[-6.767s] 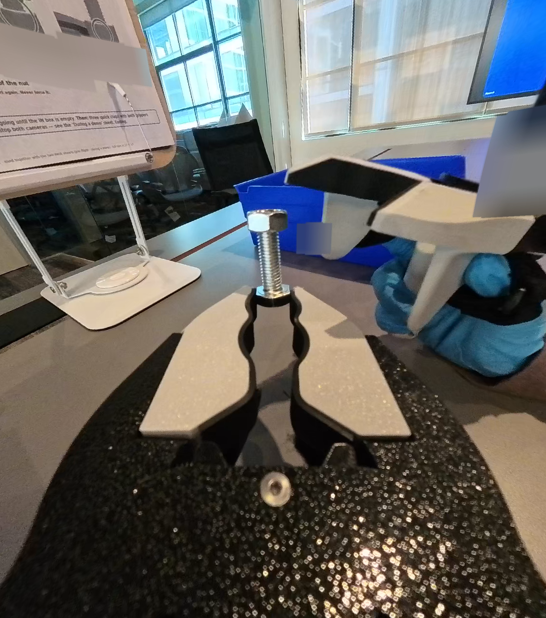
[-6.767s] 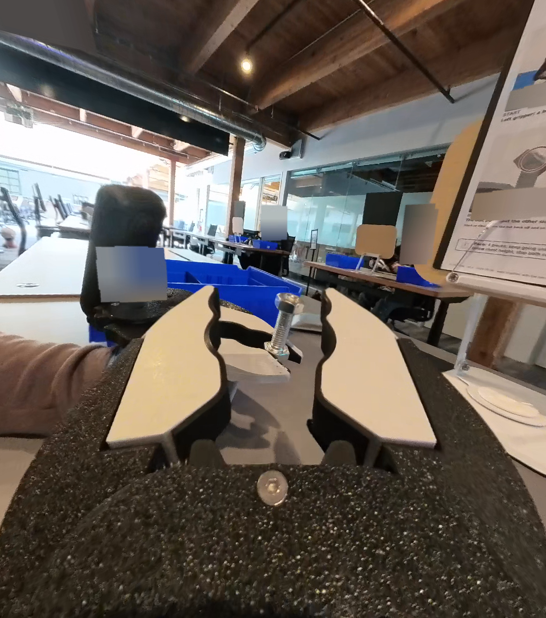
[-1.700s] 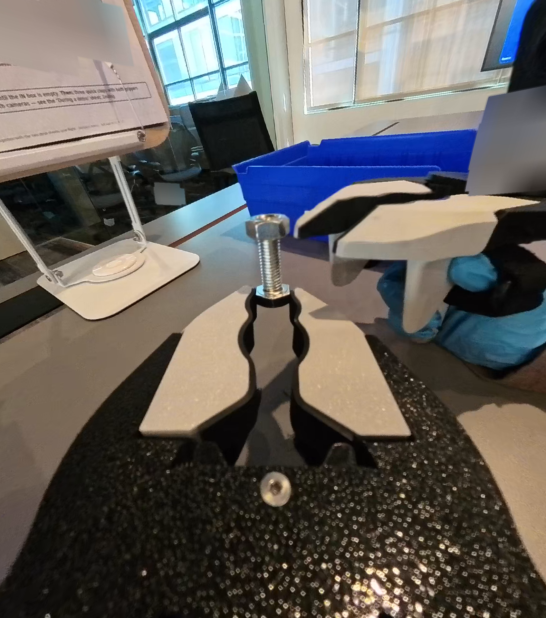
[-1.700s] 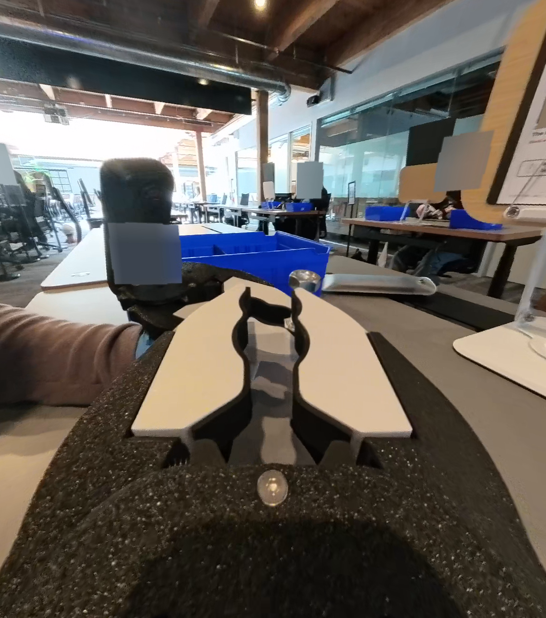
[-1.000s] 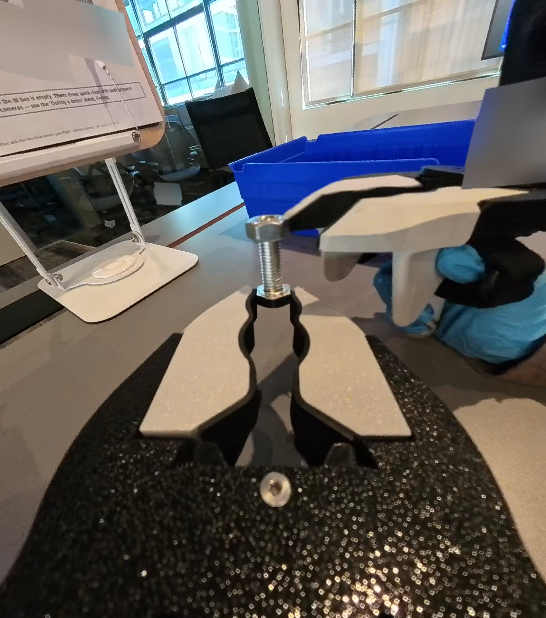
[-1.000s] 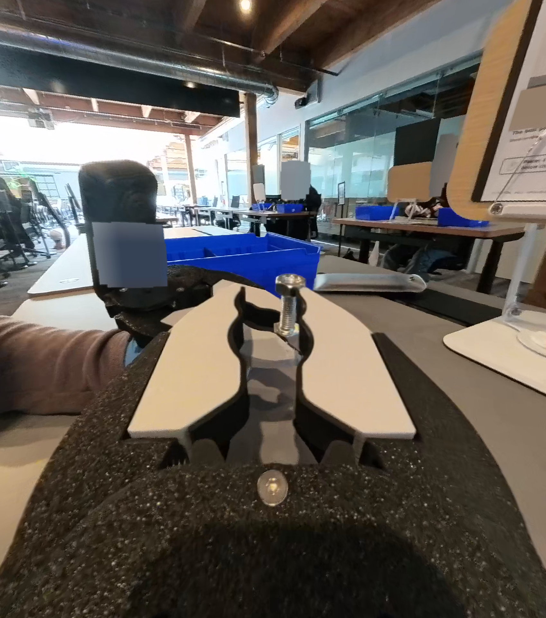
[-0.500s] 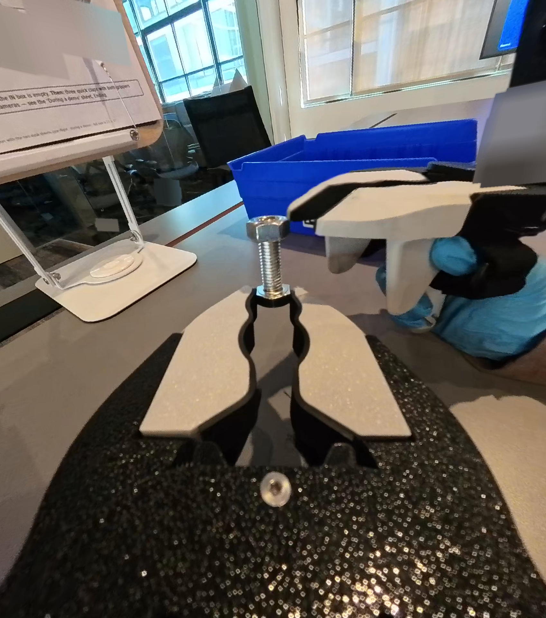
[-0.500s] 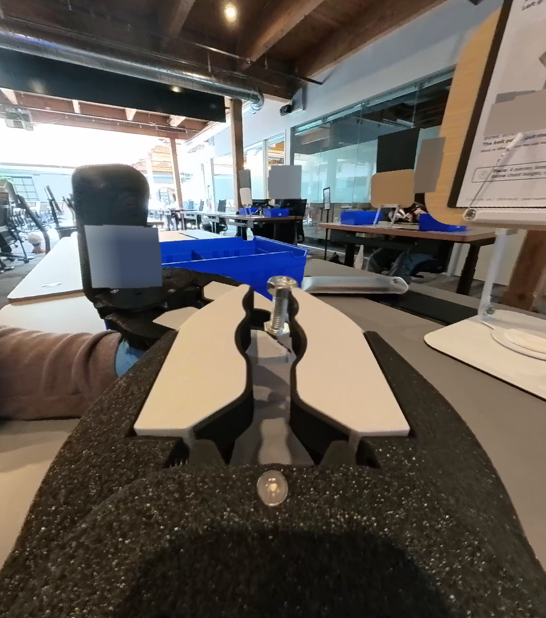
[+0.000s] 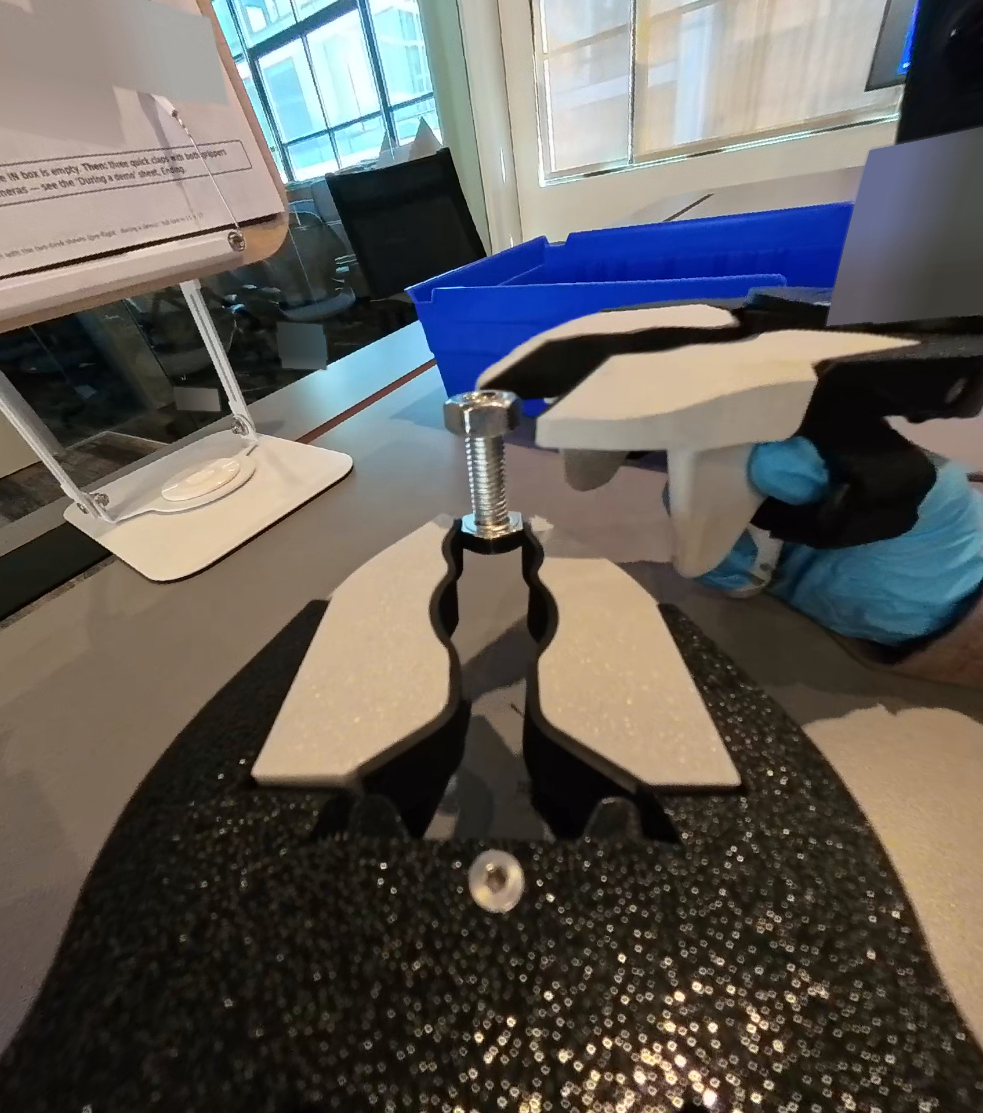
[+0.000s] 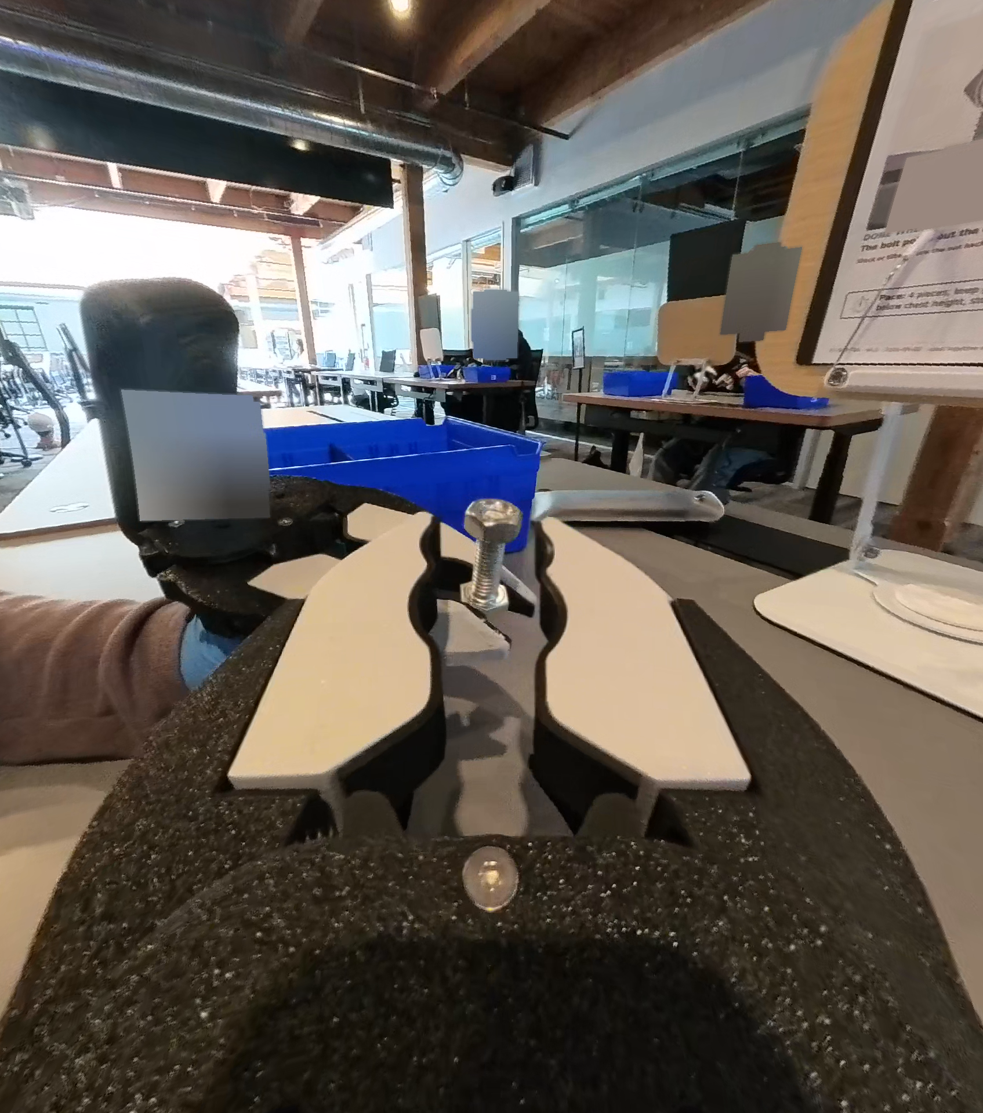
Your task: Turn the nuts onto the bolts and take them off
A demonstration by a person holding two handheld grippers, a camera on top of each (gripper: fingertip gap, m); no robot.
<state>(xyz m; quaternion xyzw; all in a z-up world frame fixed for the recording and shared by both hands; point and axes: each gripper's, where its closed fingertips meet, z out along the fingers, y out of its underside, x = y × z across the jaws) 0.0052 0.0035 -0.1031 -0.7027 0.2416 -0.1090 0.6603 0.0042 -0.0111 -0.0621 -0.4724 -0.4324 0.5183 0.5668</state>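
The left gripper [image 9: 492,545] is clamping the nut [image 9: 491,525] with the bolt [image 9: 483,464] standing upright in it, while the right gripper [image 9: 513,400], jaws parted, is returning beside the bolt head after backing away, probably to regrip.

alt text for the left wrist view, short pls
The left hand-held gripper pinches a silver hex nut at its white fingertips, with a silver threaded bolt standing upright in the nut, head up. The right hand-held gripper, held by a blue-gloved hand, reaches in from the right near the bolt head; a blue plastic bin sits behind.
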